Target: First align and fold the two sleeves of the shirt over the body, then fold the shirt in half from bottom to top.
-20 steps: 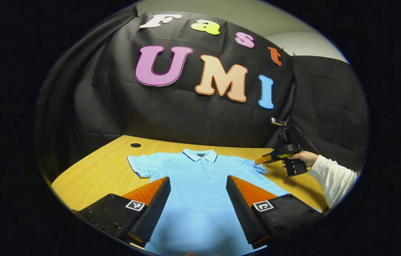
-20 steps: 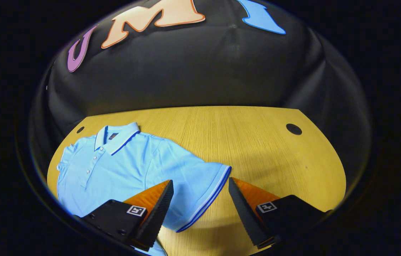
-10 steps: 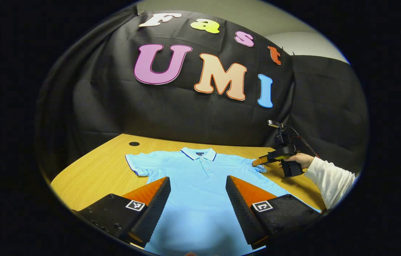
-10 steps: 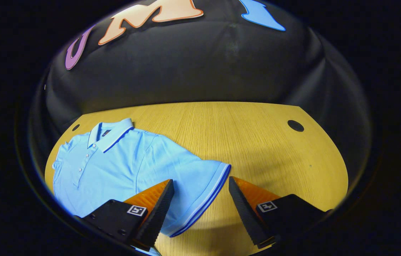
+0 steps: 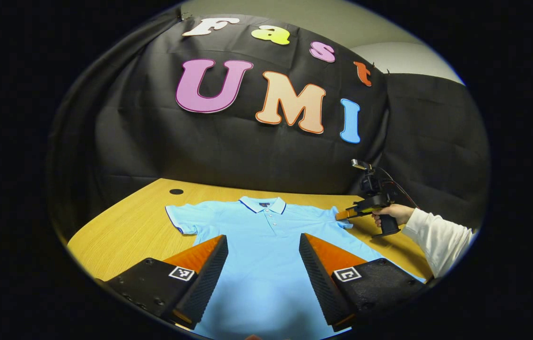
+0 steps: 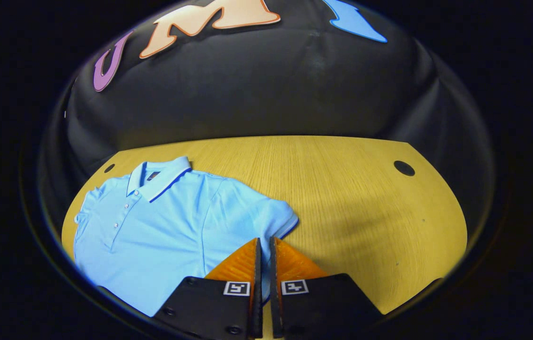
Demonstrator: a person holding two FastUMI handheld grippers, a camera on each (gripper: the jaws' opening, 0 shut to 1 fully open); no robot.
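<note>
Recording booth: black cloth wall (image 5: 247,156), wooden desk (image 6: 342,189) with grommet holes.

shirt (image 6: 162,222): matt knit cloth | table (image 6: 342,189): smooth wood grain

table: wooden table (image 6: 342,189) standing in the booth
holes: two round dark holes (image 6: 403,168) (image 6: 109,168) sitting near its back corners
wall: black cloth (image 5: 228,151) hanging behind

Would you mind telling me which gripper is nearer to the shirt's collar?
Neither is at the collar. The left gripper hangs open over the shirt's lower body; the right gripper, judged slightly nearer, pinches the sleeve.
</note>
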